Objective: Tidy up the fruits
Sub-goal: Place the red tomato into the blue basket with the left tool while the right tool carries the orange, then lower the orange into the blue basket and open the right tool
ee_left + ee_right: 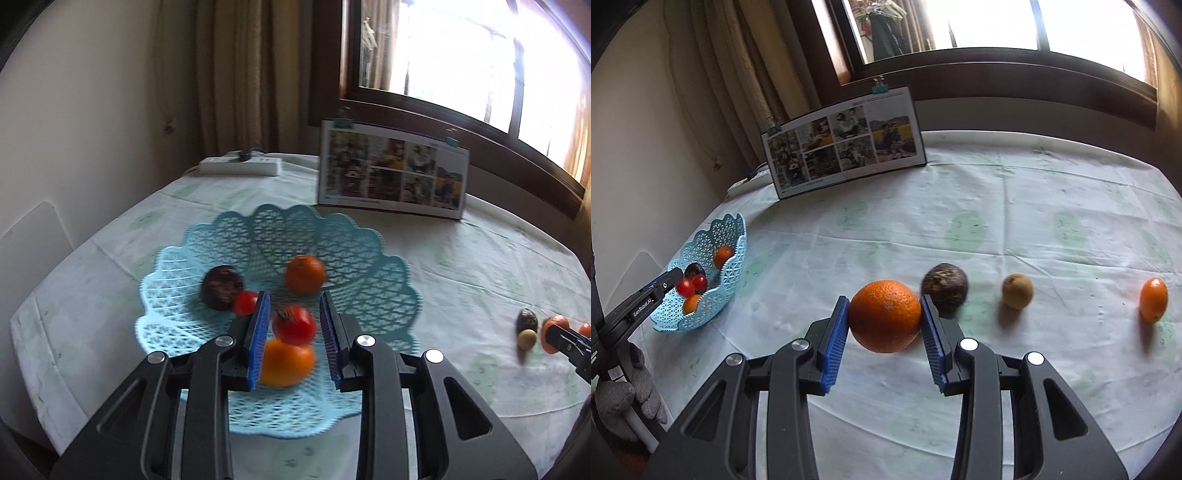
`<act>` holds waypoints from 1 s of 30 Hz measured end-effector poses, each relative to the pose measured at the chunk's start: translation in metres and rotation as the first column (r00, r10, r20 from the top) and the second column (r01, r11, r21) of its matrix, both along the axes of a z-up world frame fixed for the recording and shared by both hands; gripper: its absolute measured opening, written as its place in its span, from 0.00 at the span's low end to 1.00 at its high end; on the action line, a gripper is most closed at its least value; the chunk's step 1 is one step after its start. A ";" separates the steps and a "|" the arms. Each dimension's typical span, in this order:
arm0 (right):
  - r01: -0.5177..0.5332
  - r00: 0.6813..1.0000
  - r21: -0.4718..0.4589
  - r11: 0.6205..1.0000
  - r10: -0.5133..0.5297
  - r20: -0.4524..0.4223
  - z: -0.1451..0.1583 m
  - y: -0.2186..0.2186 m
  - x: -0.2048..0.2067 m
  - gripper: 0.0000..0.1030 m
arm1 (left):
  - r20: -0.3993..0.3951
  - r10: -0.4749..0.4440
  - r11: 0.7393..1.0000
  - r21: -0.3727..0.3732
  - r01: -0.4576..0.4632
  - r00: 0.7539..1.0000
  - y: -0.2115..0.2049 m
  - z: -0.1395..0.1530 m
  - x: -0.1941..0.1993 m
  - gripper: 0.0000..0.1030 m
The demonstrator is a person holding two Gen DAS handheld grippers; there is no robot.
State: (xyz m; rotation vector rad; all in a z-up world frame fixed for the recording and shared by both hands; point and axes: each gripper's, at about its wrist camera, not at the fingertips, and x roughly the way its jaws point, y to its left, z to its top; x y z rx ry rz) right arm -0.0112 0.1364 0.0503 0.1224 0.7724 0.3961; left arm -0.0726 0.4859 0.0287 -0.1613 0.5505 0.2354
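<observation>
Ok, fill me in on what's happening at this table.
Someone is sorting fruit into a blue basket using two handheld grippers. The left gripper is open over the basket, with a tomato between its fingers, apparently not squeezed. The basket also holds two oranges, another tomato and a dark fruit. The right gripper is closed on a large orange out on the tablecloth. A dark fruit, a brown fruit and a small orange are still waiting on the cloth.

Two handheld grippers, black frames, blue finger pads.
Left gripper [294, 328] and right gripper [885, 325]: matte black linkage arms with triangular cut-outs, round silver pivot screws, ribbed blue pads [833, 341]. White "GenRobot.AI" lettering on the left one's side.
</observation>
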 end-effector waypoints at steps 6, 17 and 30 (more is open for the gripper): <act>-0.062 0.998 -0.001 0.998 0.062 0.015 0.008 0.029 0.000 0.38 | -0.005 0.059 0.998 -0.013 -0.059 0.998 0.028 -0.005 -0.005 0.35; -0.218 0.975 0.008 0.976 0.217 0.054 0.027 0.101 -0.003 0.38 | 0.012 0.119 0.992 -0.033 -0.118 0.993 0.054 -0.009 -0.023 0.63; -0.342 0.938 -0.016 0.939 0.343 0.055 0.024 0.183 0.005 0.38 | 0.014 0.133 0.990 -0.046 -0.132 0.991 0.062 -0.009 -0.029 0.70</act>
